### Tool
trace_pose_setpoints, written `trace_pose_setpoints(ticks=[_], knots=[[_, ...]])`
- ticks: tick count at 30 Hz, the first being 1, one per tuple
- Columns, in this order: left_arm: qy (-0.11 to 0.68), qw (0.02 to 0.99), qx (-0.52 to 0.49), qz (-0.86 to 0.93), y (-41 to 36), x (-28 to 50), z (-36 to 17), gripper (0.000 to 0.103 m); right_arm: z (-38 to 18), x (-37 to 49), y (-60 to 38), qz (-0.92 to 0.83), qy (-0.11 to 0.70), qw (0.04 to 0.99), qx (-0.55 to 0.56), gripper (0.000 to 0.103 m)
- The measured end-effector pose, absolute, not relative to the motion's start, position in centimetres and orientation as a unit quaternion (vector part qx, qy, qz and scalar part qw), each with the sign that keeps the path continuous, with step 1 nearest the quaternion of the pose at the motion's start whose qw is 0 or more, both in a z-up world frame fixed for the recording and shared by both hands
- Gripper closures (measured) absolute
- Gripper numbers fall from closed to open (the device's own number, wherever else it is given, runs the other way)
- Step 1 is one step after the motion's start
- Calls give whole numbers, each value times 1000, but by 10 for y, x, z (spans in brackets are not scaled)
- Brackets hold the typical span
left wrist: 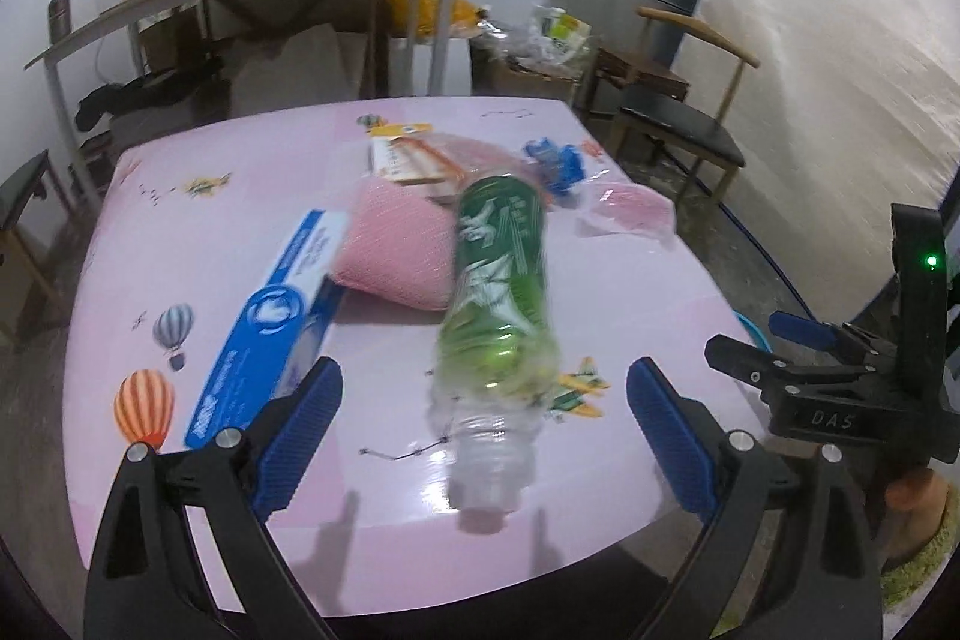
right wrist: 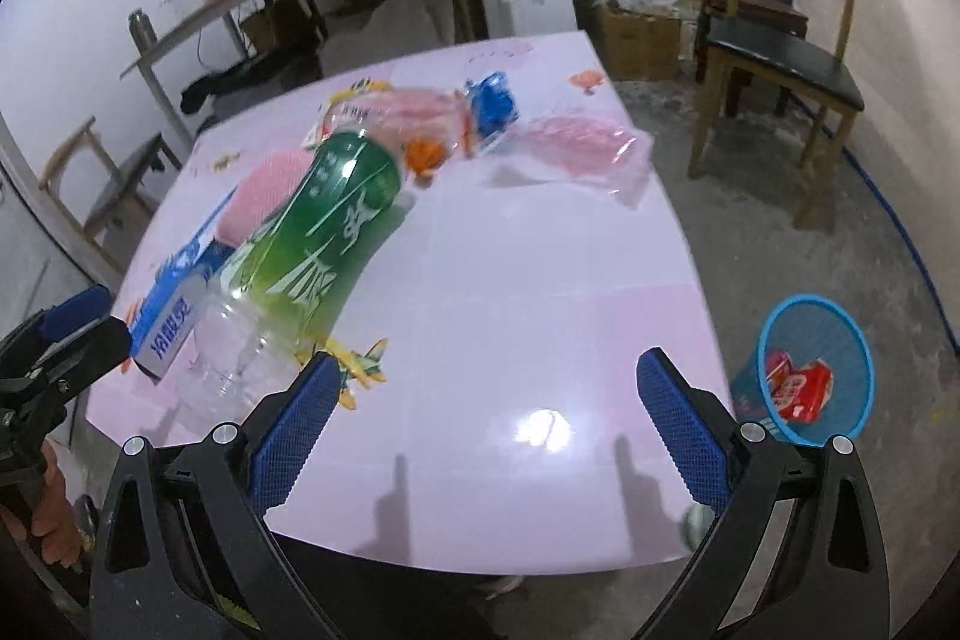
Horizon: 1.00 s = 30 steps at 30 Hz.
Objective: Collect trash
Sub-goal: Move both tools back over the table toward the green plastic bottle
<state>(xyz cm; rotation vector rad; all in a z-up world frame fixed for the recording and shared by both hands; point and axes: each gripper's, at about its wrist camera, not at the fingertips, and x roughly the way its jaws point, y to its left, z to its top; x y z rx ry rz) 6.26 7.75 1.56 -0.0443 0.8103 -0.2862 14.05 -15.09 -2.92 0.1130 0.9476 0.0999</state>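
Both grippers, left point(left wrist: 483, 403) and right point(right wrist: 480, 409), gape empty above the bottle point(left wrist: 498, 280); its green label's script is blurred; "DAS" marks the right one.

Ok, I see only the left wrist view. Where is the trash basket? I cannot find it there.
Observer: The blue basket stands on the floor, beside the right edge of the table as the right wrist view shows it.
Operator: Is it empty?
Observer: No, a red package lies inside it.
Operator: Does the right gripper hold something?
Observer: No, the right gripper is open, with nothing between its fingers.
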Motion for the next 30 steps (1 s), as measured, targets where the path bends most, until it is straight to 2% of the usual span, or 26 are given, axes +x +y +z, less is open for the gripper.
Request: trace_pose_setpoints(ticks=[30], knots=[[376, 904, -95, -182, 111, 65, -23, 10, -89, 166, -93, 21, 522, 853, -13, 8]])
